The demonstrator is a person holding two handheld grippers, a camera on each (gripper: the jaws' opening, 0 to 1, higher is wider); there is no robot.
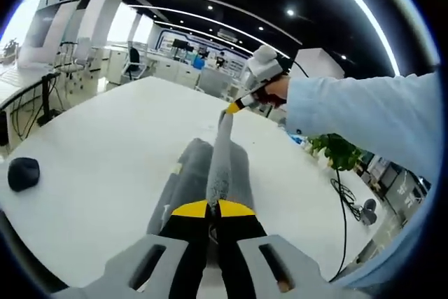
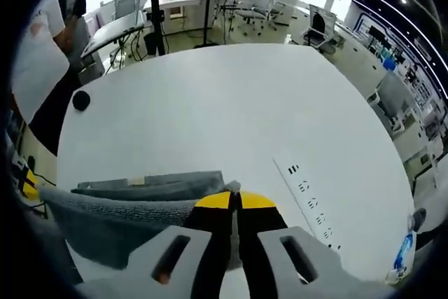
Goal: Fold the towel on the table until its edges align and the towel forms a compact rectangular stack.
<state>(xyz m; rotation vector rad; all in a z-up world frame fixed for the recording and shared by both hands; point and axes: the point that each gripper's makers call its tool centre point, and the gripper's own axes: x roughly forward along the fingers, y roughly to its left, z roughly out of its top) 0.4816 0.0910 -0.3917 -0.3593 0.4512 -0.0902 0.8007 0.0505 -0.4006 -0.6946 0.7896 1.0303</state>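
Gripping one end of the grey towel (image 1: 213,166), the left claw (image 1: 212,209) has its yellow-tipped jaws pressed together on the cloth at the bottom of the left gripper view. From there the towel runs away as a taut, narrow ridge, raised above the white surface (image 1: 105,152), up to the right claw (image 1: 233,108), whose yellow tip pinches the far end. The rest of the towel hangs and lies in soft folds on the surface on both sides of the ridge. A hand (image 1: 274,89) and a pale blue sleeve (image 1: 364,120) behind the right claw come in from the right of this view. A small dark round thing (image 1: 23,172) sits on the surface well to the left of the towel, and a green plant (image 1: 338,149) stands beyond the surface edge.

The right gripper view looks the other way. Here the right claw (image 2: 236,201) is clamped shut on the towel (image 2: 133,204), which stretches off to the left as a grey band with folded layers beneath it on the surface (image 2: 224,110). This view also shows a row of small dark marks (image 2: 308,197) on the surface to the right of the claw, the same dark round thing (image 2: 81,100) far off near the left edge, and office chairs (image 2: 318,29) and desks beyond.
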